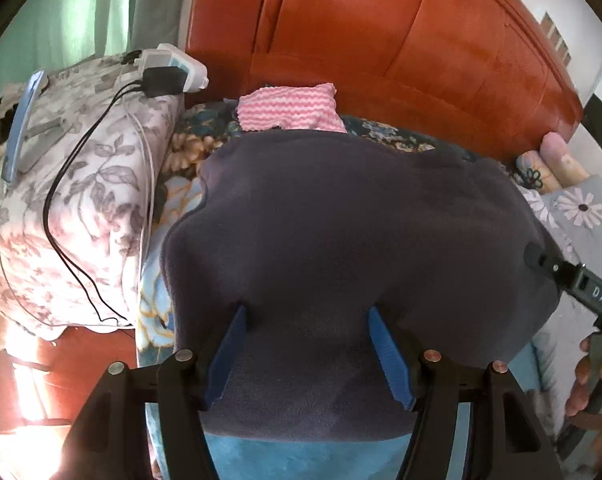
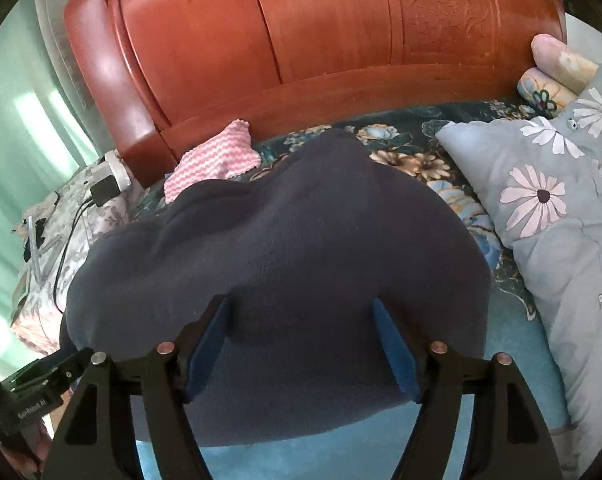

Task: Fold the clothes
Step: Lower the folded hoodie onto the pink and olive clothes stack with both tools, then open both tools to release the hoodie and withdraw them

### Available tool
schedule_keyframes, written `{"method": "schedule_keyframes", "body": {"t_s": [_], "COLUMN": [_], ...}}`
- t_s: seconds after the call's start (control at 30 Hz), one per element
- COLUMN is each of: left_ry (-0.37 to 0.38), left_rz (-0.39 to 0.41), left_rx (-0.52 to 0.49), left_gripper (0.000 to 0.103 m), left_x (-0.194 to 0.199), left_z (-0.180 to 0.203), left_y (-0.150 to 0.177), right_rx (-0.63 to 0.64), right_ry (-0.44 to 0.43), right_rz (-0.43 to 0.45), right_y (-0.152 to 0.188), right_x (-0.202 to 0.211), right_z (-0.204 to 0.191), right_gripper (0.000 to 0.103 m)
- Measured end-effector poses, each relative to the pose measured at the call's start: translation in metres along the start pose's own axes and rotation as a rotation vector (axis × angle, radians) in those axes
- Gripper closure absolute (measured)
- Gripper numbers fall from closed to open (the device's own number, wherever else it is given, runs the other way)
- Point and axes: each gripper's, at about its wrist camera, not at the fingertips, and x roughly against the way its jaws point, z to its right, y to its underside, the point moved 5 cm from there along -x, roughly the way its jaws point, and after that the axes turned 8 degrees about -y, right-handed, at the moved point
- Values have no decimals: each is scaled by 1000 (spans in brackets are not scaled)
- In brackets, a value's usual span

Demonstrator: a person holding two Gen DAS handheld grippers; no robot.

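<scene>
1 red-brown wooden headboard [image 1: 381, 32] fills the top of both views. 1 bed w/ floral sheet [image 2: 413, 156] runs below it. 1 dark navy fleece garment [image 1: 341, 232] covers centre frame in both views, lying on the sheet, partly folded into a thick pad. 1 grey daisy-print quilt [image 2: 561, 216] takes the right side of the right wrist view. 1 grey floral-covered stand [image 1: 81, 200] sits at left in the left wrist view, carrying 1 white power strip [image 1: 181, 66], 1 black charger [image 1: 163, 82] and 2 black cables [image 1: 61, 208].

1 pink-white zigzag cloth [image 1: 291, 112] lies at the fleece's far edge, upper centre. 2 rolled pillows [image 2: 557, 72] sit upper right.

2 grippers: left gripper [image 1: 307, 312], bottom centre, blue jaws spread wide, fleece lying between them, nothing clamped. Right gripper [image 2: 301, 304], same: wide apart over the fleece's near part, not gripping.
</scene>
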Motion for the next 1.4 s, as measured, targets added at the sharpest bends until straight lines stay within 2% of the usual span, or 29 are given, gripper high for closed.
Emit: {"method": "schedule_keyframes", "body": {"t_s": [0.07, 0.2, 0.3, 0.4, 0.47, 0.57, 0.67, 0.77, 0.83, 0.87, 0.9, 0.93, 1.13, 1.4], "left_ry": [-4, 32, 27, 35, 27, 1, -34, -55, -64, -63, -58, -57, -102, -60], "left_rz": [5, 17, 39, 68, 92, 135, 164, 196, 206, 205, 198, 185, 144, 117], "left_rx": [8, 21, -3, -37, -56, -88, -100, -82, -68, -63, -60, -62, -145, -91], "left_gripper": [35, 35, 34, 29, 20, 12, 4, 1, 0, 0, 0, 0, 0, 0], "left_x": [8, 25, 35, 41, 46, 53, 61, 69, 72, 72, 71, 70, 60, 48], "left_z": [0, 1, 5, 13, 18, 26, 28, 22, 17, 15, 15, 14, 8, -4], "left_y": [0, 8, 27, 53, 68, 82, 87, 86, 86, 87, 87, 88, 89, 99], "right_rx": [5, -1, 18, 26, 4, -30, -55, -68, -92, -111, -130, -146, -122, -71], "right_ry": [9, -29, -48, -21, -5, 22, 64, 100, 116, 121, 128, 134, 189, 293], "right_rz": [-7, 44, 63, 54, 47, 56, 103, 160, 169, 176, 184, 193, 185, 197], "right_y": [-3, 10, 31, 65, 87, 115, 136, 153, 160, 162, 165, 168, 175, 177], "right_x": [5, 36, 49, 50, 51, 53, 58, 63, 63, 63, 62, 63, 63, 67], "right_z": [-5, -24, -39, -45, -44, -42, -41, -41, -40, -40, -40, -41, -50, -60], "right_gripper": [28, 28, 28, 27, 27, 25, 25, 25, 24, 20, 6, 0, 0, 0]}}
